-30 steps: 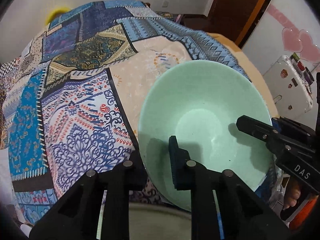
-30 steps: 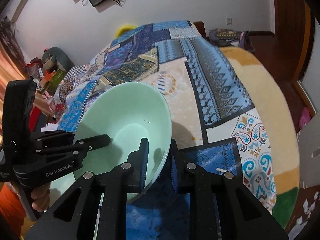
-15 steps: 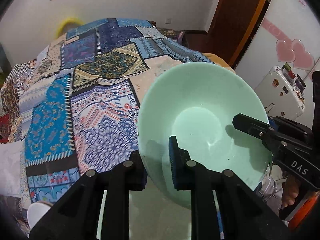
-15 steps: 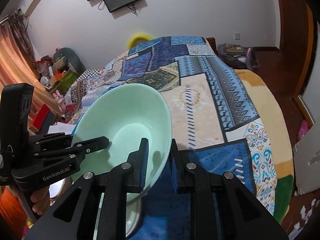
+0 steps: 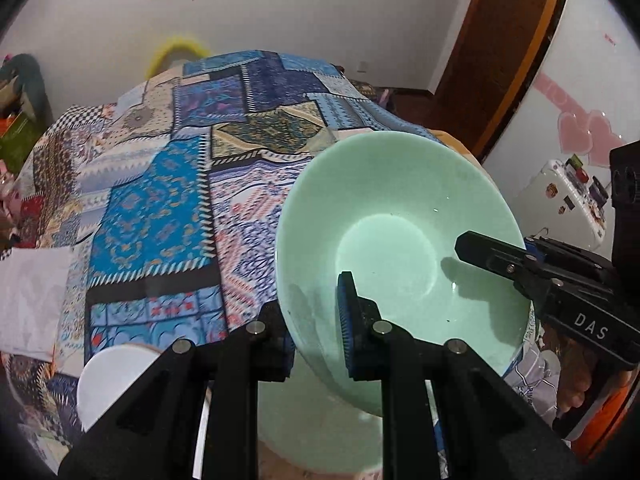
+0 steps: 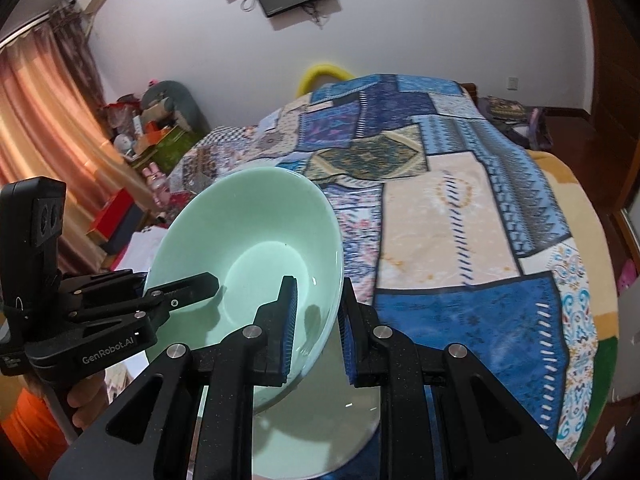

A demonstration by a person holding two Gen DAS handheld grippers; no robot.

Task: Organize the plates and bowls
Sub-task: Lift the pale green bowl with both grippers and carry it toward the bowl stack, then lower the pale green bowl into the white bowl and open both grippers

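The mint-green bowl (image 5: 400,240) hangs tilted in the air above the patchwork bedspread (image 5: 160,208), pinched at opposite rims by 2 grippers. The left gripper (image 5: 316,328) is clamped on the near-left rim, the right gripper (image 6: 316,324) on the other side. Directly beneath sits a pale plate (image 6: 340,432), with a small white dish (image 5: 108,380) off to one side. My worry: smooth glaze and thin pinches, so if the 2 hands drift apart or twist unevenly, the bowl could slip and crack onto the plate.

both wrist views look steeply down, close over the shared green bowl (image 5: 394,236) and patchwork bedspread (image 6: 460,208).
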